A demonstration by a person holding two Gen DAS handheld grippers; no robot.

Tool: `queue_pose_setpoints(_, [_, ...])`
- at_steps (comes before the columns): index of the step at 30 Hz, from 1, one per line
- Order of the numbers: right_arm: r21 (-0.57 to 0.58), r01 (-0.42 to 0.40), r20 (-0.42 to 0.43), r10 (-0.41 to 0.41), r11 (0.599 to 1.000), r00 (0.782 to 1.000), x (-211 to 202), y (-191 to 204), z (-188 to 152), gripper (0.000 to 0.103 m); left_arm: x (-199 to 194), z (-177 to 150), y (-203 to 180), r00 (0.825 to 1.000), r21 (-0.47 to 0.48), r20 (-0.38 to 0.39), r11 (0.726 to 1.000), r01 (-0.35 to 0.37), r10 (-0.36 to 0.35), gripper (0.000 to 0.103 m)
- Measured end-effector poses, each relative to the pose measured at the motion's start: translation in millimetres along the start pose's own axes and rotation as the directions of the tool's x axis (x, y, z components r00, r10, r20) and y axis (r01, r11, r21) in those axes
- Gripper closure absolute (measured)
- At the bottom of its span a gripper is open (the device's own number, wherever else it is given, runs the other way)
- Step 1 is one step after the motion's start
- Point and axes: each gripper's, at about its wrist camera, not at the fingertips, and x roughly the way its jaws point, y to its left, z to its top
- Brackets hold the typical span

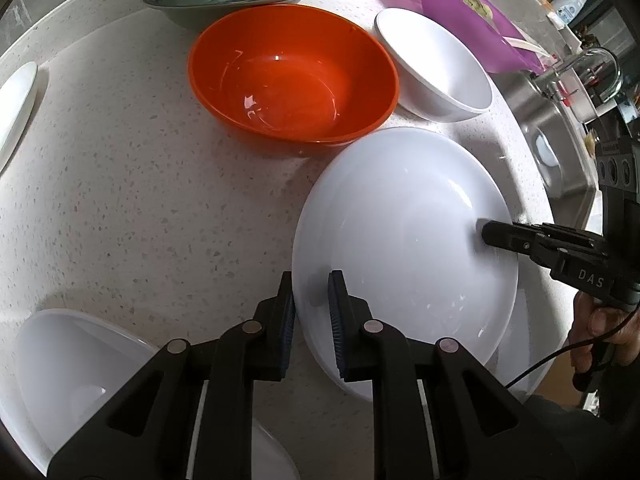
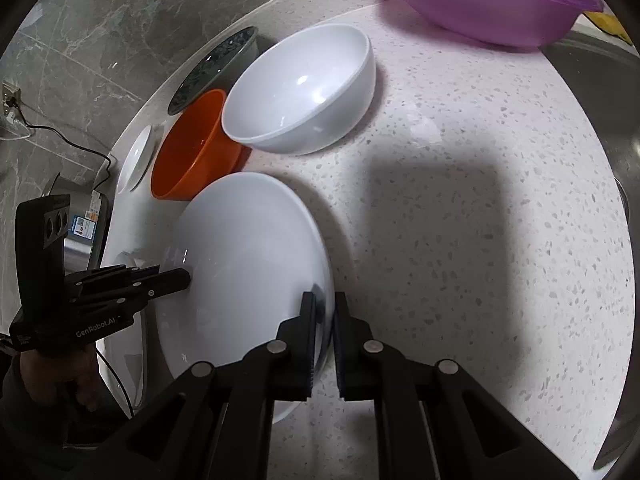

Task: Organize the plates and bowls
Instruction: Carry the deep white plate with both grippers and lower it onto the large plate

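Pinching opposite rims, the left claw (image 1: 312, 312) and right claw (image 2: 325, 332) are both clamped on the white plate (image 1: 404, 240), which lies between them on the speckled surface (image 1: 140, 200). The orange bowl (image 1: 294, 76) sits just beyond the plate, ahead of both claws; any lift needs both hands rising together.

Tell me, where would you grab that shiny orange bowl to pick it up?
Grip the round orange plastic bowl by its thin rim, coming from above on the near-left side. One tong finger goes inside, one outside. The wall is smooth and curved, so only the rim fits. That side faces bare speckled countertop; other sides seem crowded by neighbouring dishes.
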Motion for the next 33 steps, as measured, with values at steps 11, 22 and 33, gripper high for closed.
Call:
queue_pose_setpoints(11, [0.015,0.009,0.017,-0.009,1.000,1.000,-15,0,-5,0.093,-15,-11,-7,0.999,-0.015,0.010,0.999,0.031,-0.031,0.089])
queue_pose_setpoints(22, [-0.070,-0.034,0.005,0.034,0.997,0.999,-28,59,-11,0.093,-84,-53,29,0.996,-0.127,0.088,0.991,0.044,-0.033,0.089])
queue_pose_setpoints(33, [-0.262,-0.141,-0.087,0.122,0.955,0.989,16,184,-13,0.093,-155,-131,138,0.989,-0.315,0.137,0.949,-0.016,0.063,0.089])
